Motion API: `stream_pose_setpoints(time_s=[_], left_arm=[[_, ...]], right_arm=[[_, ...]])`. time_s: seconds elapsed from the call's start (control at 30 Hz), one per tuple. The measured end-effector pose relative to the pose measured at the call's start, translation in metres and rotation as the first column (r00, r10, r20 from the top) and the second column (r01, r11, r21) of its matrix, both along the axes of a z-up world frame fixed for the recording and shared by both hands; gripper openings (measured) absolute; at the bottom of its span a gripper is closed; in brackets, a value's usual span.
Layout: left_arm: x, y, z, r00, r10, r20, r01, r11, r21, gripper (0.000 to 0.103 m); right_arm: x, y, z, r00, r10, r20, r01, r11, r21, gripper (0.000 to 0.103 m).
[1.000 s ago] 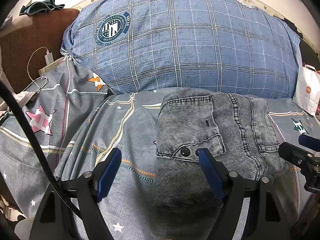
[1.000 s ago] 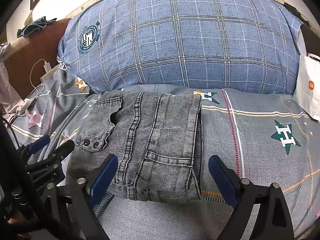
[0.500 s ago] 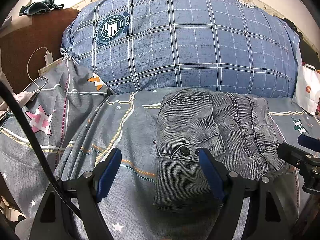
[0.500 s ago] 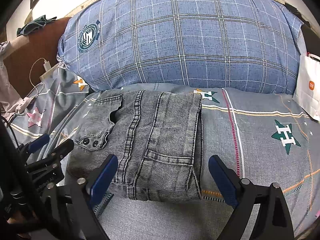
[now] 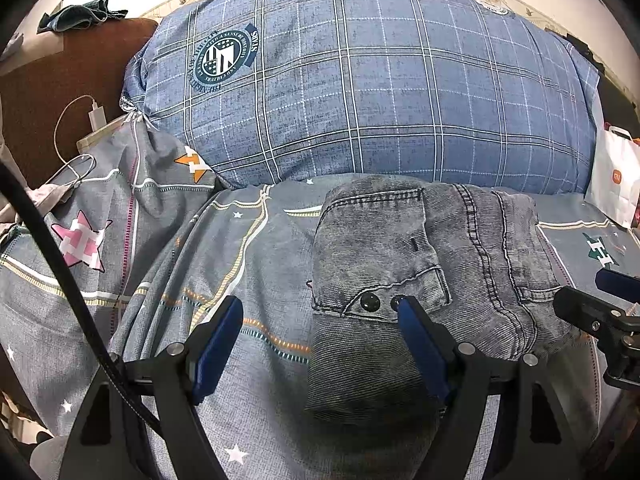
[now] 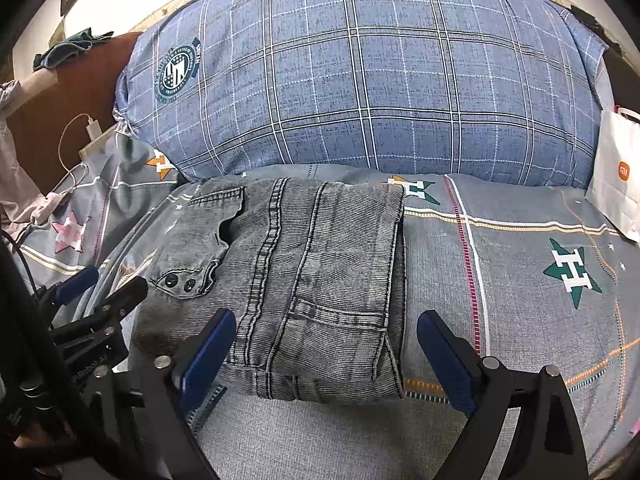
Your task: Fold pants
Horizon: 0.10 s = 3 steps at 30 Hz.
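Presently the pants point(image 6: 304, 280), grey denim, lie on the bedsheet point(image 6: 500, 280) as a compact folded bundle just in front of the large plaid pillow point(image 6: 360, 80), with a pocket and two dark buttons point(image 5: 378, 303) facing up. The left gripper point(image 5: 320, 340) stands with its jaws wide and nothing between its blue pads; it hangs over the near left corner of the bundle, one finger above the denim and the other above bare sheet. The right gripper point(image 6: 326, 350) is likewise spread wide and empty, straddling the bundle's near edge. Judged from the neat rectangle visible, the folding appears complete or nearly so, and the step in hand is a final check or release. To finish well, any further contact should be light: press only the near edge flat (the left end looks slightly rounded and puffed), avoid snagging the layered hem at the right side, and lift both tools straight away so the stacked layers do not slide. A white paper bag point(image 6: 618, 172) stands well apart at the right.
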State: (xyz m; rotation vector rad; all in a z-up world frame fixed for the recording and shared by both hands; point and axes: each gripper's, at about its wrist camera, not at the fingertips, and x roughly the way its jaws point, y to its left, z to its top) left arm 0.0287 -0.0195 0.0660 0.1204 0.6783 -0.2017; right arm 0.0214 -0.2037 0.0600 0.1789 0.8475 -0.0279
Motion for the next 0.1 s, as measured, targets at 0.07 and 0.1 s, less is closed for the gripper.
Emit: stream_pose_setpoints(time_s=[0.07,0.1], left_arm=[[-0.0011,-0.0002,0.0001,1.0,-0.002,0.003,0.002,1.0,-0.004,0.08],[-0.0011,-0.0005,0.0001,1.0,-0.004,0.003,0.004,1.0,-0.003,0.08]], right_arm=[[0.0001,0.0001,0.0004,1.0,-0.002,0.0,0.002,1.0,0.0,0.094],[0.0001,0.0,0.0004,1.0,-0.001,0.0,0.001,1.0,0.0,0.094]])
